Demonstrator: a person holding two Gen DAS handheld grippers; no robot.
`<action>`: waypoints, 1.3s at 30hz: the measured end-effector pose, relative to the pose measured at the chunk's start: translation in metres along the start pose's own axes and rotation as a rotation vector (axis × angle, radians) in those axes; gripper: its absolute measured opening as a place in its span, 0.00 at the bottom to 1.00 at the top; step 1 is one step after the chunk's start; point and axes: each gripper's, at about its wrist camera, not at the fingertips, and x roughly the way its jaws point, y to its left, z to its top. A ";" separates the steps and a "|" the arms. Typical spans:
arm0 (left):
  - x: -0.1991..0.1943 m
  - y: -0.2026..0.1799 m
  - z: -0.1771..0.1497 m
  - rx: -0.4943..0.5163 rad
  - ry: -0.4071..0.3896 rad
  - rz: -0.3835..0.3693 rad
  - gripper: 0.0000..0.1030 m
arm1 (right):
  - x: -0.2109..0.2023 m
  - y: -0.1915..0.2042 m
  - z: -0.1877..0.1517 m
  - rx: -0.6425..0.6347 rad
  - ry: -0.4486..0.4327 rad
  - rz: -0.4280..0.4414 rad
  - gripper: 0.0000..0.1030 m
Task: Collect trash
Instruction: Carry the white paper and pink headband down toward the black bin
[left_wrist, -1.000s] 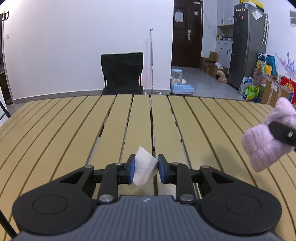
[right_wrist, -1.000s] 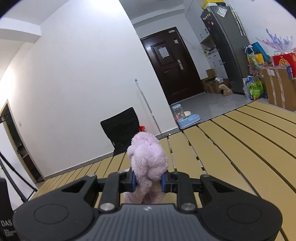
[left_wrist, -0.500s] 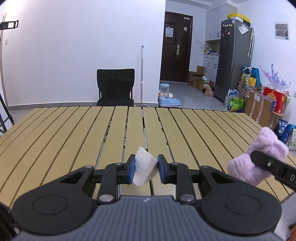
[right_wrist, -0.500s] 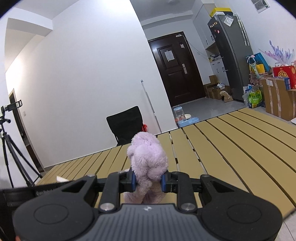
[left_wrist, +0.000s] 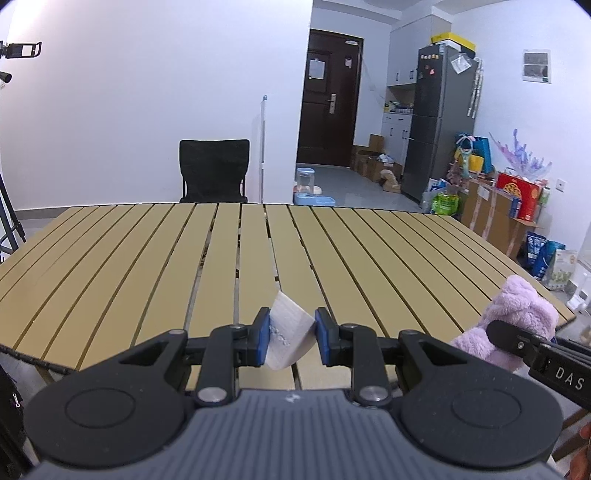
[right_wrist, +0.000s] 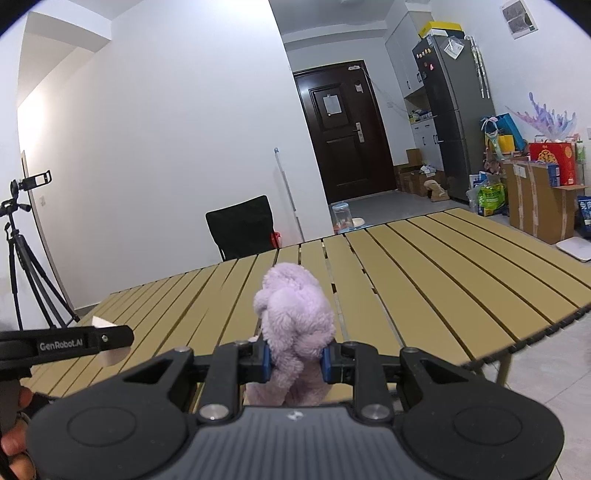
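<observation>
White tissue (left_wrist: 289, 334) sits pinched between left fingers (left_wrist: 263, 332); right fingers (right_wrist: 265, 360) clamp purple plush (right_wrist: 295, 317).

Black left hand-held gripper (left_wrist: 289, 334), blue pads (left_wrist: 263, 334), silver screws, ribbed grey housing

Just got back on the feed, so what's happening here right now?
A person is carrying two things off the slatted table, one in each claw. The left claw is shut on a white paper scrap. The right claw is shut on a purple fluffy cloth. Both are held up above the table's near edge. No bin is in view.
</observation>
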 end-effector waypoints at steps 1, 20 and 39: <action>-0.007 0.000 -0.005 0.006 0.000 -0.007 0.25 | -0.007 0.001 -0.003 -0.004 -0.001 -0.003 0.23; -0.080 0.019 -0.067 0.005 0.010 0.020 0.25 | -0.066 0.018 -0.067 -0.029 0.088 0.032 0.23; -0.093 0.050 -0.148 -0.039 0.146 0.102 0.25 | -0.066 0.026 -0.127 -0.107 0.270 0.045 0.23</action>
